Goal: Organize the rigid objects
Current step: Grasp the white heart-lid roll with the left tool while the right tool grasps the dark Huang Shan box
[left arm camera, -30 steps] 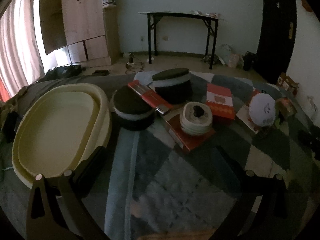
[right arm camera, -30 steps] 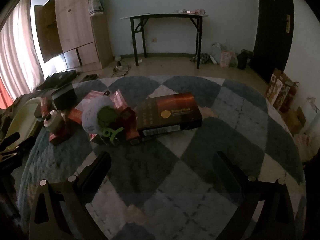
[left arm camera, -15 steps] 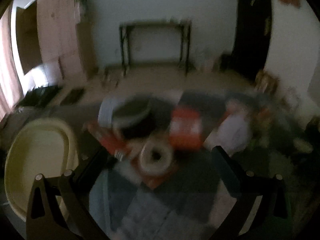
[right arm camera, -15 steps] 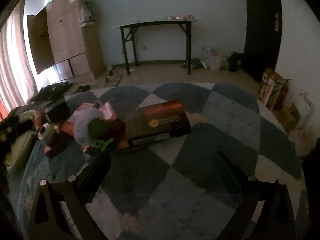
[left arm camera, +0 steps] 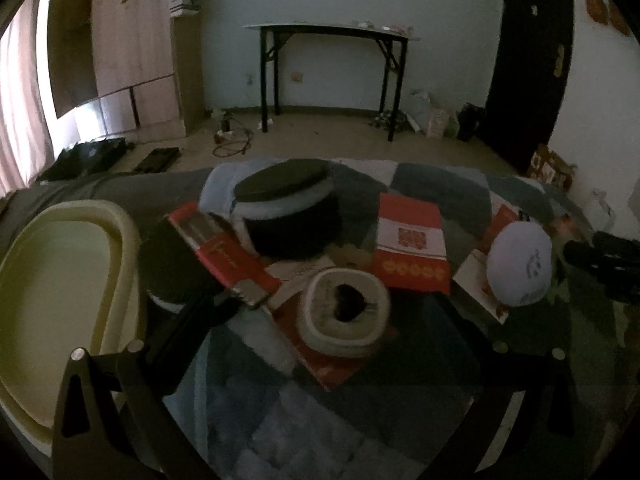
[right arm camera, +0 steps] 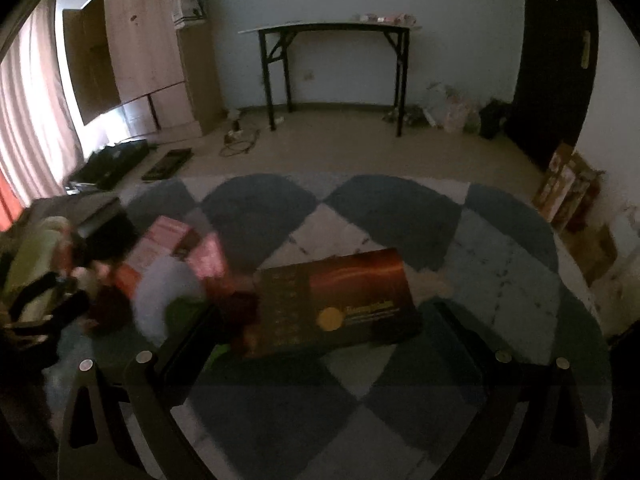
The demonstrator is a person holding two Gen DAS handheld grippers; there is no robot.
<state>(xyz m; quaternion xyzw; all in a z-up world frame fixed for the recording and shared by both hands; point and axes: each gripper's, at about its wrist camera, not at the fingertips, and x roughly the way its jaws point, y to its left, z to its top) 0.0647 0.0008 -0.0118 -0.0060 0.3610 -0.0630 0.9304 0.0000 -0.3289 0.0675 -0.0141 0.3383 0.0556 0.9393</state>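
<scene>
Left claw spread, empty, above round cream tape roll on red box. Cream oval tray left. Right claw spread before dark glossy box; gold lettering unreadable. Checkered plush rug beneath.

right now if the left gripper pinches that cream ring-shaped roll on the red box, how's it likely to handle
The cream roll lies flat on the red box, so it probably won't roll unless tipped on edge. Its rounded wall may slip in a loose pinch. It looks wound around a dark hollow core, so likely light and slightly yielding. The left gripper is open in front of it.
</scene>
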